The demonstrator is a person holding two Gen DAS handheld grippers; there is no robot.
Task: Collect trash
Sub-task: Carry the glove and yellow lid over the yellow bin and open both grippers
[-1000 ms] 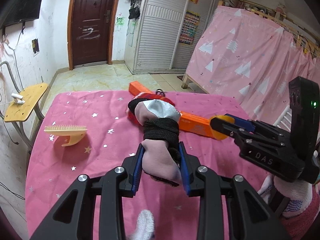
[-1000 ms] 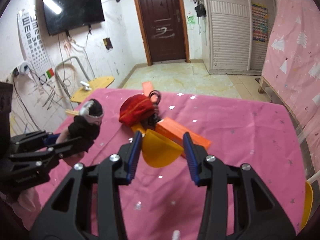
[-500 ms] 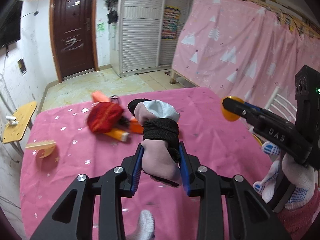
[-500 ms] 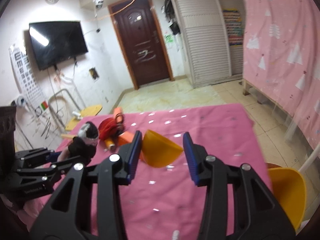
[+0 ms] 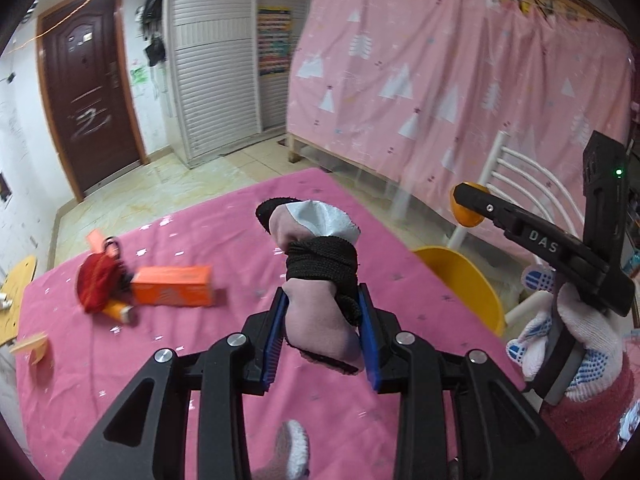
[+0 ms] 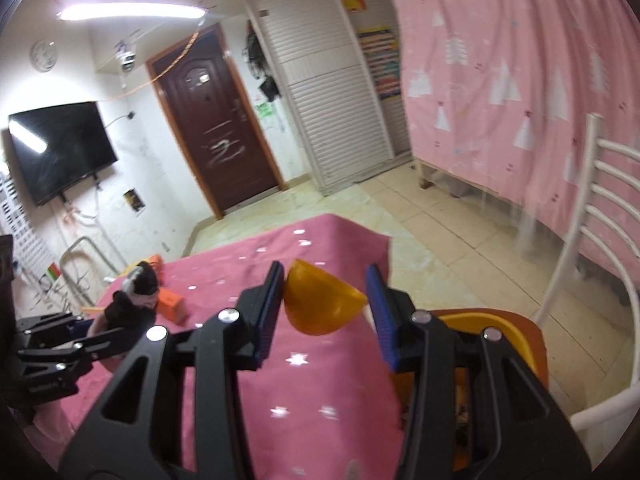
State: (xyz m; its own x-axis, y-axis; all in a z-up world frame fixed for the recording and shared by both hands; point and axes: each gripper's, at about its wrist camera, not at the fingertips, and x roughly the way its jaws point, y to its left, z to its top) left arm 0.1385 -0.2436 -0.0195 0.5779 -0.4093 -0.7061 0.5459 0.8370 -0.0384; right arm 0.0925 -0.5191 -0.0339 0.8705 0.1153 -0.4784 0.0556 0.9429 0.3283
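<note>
Surface: pink star-print tablecloth (image 5: 192, 240), lower half of both views.
Left gripper (image 5: 322, 334): clamped on a pink-and-black sock bundle (image 5: 320, 276), frame centre.
Right gripper (image 6: 326, 312): an orange half-shell (image 6: 320, 304) sits between its pads, held.
Bin: yellow tub (image 6: 492, 328), lower right, beside the table edge.

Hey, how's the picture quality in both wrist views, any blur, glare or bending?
Left wrist view: the orange box and red pouch are smeared by motion, while the held bundle is sharp. Right wrist view: the ceiling light blows out, and the curtain and white chair blur. Both bend straight lines, with dark corners.
</note>
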